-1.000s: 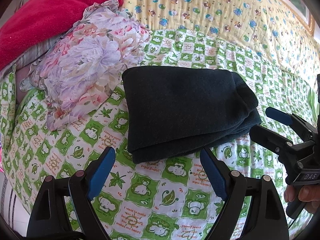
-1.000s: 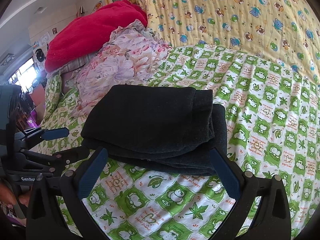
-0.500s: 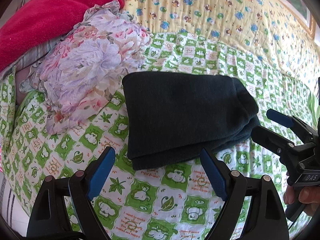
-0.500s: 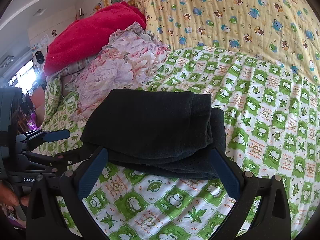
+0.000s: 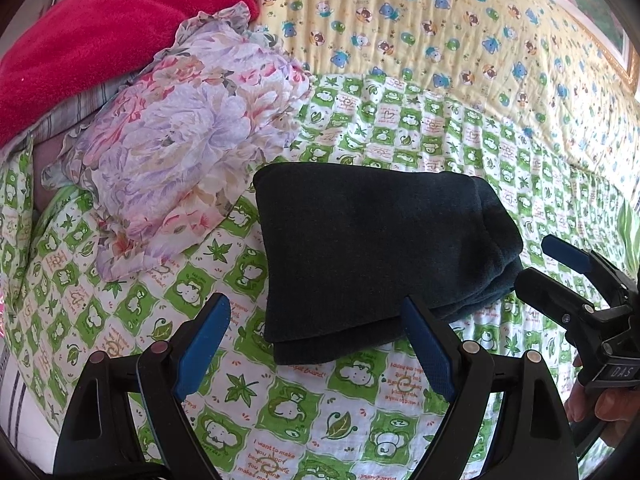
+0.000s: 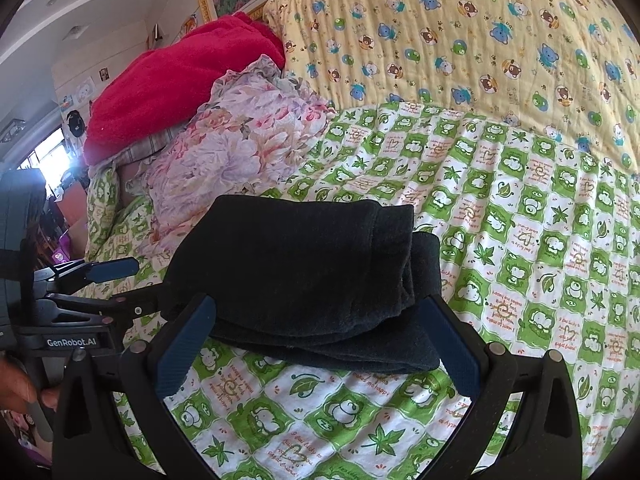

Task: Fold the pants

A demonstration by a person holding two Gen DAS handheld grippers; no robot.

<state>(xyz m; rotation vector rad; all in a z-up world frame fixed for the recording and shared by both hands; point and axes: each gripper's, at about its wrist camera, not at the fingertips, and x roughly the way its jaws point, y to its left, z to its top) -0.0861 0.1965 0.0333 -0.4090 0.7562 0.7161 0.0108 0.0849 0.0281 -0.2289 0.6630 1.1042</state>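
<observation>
The dark pants point(image 5: 372, 252) lie folded into a thick rectangle on the green-and-white checked bedspread point(image 5: 320, 408); they also show in the right wrist view point(image 6: 304, 276). My left gripper point(image 5: 316, 344) is open and empty, just short of the bundle's near edge. My right gripper point(image 6: 320, 340) is open and empty at the bundle's other side, its fingers to either side of the near corner. In the left wrist view the right gripper point(image 5: 552, 268) shows at the right; in the right wrist view the left gripper point(image 6: 124, 284) shows at the left.
A floral cloth bundle point(image 5: 180, 152) and a red blanket point(image 5: 100, 32) lie left of the pants. A yellow bear-print quilt point(image 5: 440, 28) covers the far side. The checked bedspread point(image 6: 540, 260) stretches right of the pants.
Both grippers have drawn back slightly from the folded pants and stayed open. The pants have not moved.
</observation>
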